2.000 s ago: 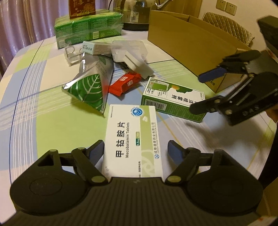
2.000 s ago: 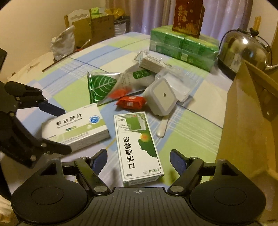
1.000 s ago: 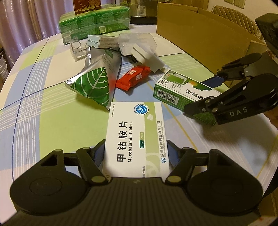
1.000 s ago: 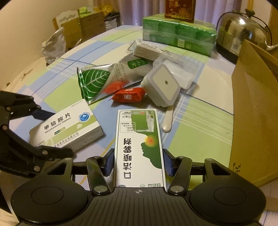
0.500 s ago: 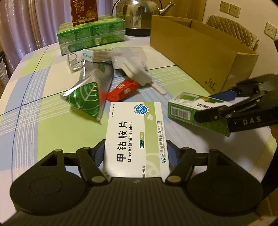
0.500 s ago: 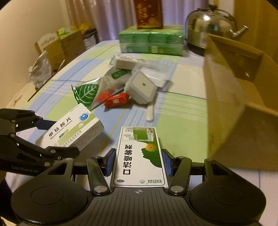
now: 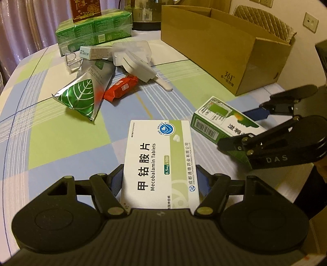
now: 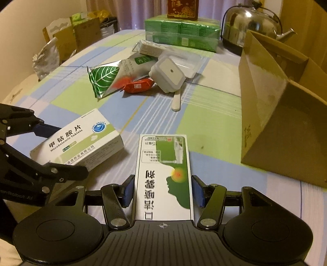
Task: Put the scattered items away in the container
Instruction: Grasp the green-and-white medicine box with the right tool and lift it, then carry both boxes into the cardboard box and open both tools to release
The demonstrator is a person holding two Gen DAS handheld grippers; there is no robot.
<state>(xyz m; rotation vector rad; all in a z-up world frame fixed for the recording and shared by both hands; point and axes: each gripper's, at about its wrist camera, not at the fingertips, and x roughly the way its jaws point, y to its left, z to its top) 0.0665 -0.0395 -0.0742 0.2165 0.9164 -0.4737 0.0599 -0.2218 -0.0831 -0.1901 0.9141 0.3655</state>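
My left gripper (image 7: pixel 160 182) is shut on the white Mecobalamin tablet box (image 7: pixel 161 161), lifted off the table; the same tablet box (image 8: pixel 81 141) shows at the left of the right wrist view. My right gripper (image 8: pixel 163 192) is shut on the green and white spray box (image 8: pixel 164 174), held above the table near the cardboard box (image 8: pixel 265 126). In the left wrist view that spray box (image 7: pixel 222 122) hangs at the right, below the open cardboard box (image 7: pixel 220 45). A foil leaf pouch (image 7: pixel 85 96), a red packet (image 7: pixel 120 88) and a white plastic tub (image 7: pixel 139 67) lie scattered mid-table.
A green shrink-wrapped pack (image 7: pixel 92 34) with a red carton (image 7: pixel 85 8) on top stands at the back, beside a steel kettle (image 8: pixel 251 26). A small white box (image 7: pixel 96 51), a clear lid (image 7: pixel 130 51) and a white spoon (image 8: pixel 176 100) lie in the pile. A checked cloth (image 7: pixel 61 135) covers the table.
Both grippers shut on their boxes and lifted them off the table. The right one has carried the spray box towards the cardboard box's near end.
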